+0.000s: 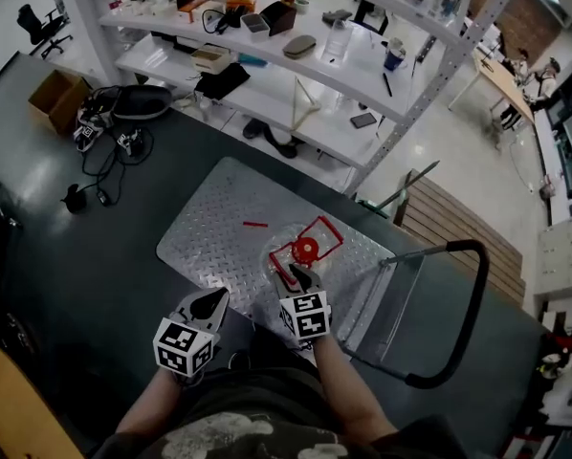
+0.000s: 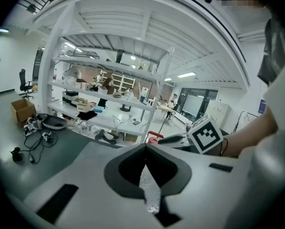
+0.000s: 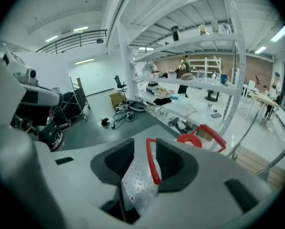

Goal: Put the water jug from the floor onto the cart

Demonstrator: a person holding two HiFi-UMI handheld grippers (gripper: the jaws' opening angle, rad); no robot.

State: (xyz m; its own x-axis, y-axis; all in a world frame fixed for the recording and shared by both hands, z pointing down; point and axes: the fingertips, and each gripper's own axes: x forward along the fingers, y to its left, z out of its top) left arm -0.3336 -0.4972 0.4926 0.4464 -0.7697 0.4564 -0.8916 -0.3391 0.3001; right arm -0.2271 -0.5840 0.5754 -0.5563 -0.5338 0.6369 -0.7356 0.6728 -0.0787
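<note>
- Dark grey floor point(image 1: 76, 256) fills the left and bottom of the head view, with a cart's diamond-plate deck point(image 1: 209, 228) at the centre.
- Right gripper point(image 3: 143, 151): the jaws stand apart. The jug's red handle point(image 3: 153, 168) runs up between them, close to the right-hand pad, and nothing clamps it.
- Left gripper point(image 2: 146, 149): the jaw tips meet with nothing between them. It hovers over the lower left edge of the deck, beside the right one.
- Water jug point(image 1: 300, 251): it is clear, with a red cap point(image 3: 189, 140), and stands upright on the deck just above the right gripper in the head view. The placing looks done, and only the retreat is left.
- Risk: the handle bar lies inside the parted jaws, so pulling back at a slant could hook it and tip or drag the jug.
- Risk: a snag or a knock could slide the jug on the metal plate or nudge the cart, though no wheels show.
- Deck: it is bare except for a small red piece point(image 1: 254, 225) left of the jug. The black push bar point(image 1: 458, 304) loops at the lower right.
- Room: white shelving point(image 1: 296, 75) with assorted clutter crosses the top of the frame.
- Upper left: a cardboard box point(image 1: 56, 98) and tangled cables point(image 1: 104, 170) lie on the floor, with an office chair point(image 1: 39, 25) in the corner.
</note>
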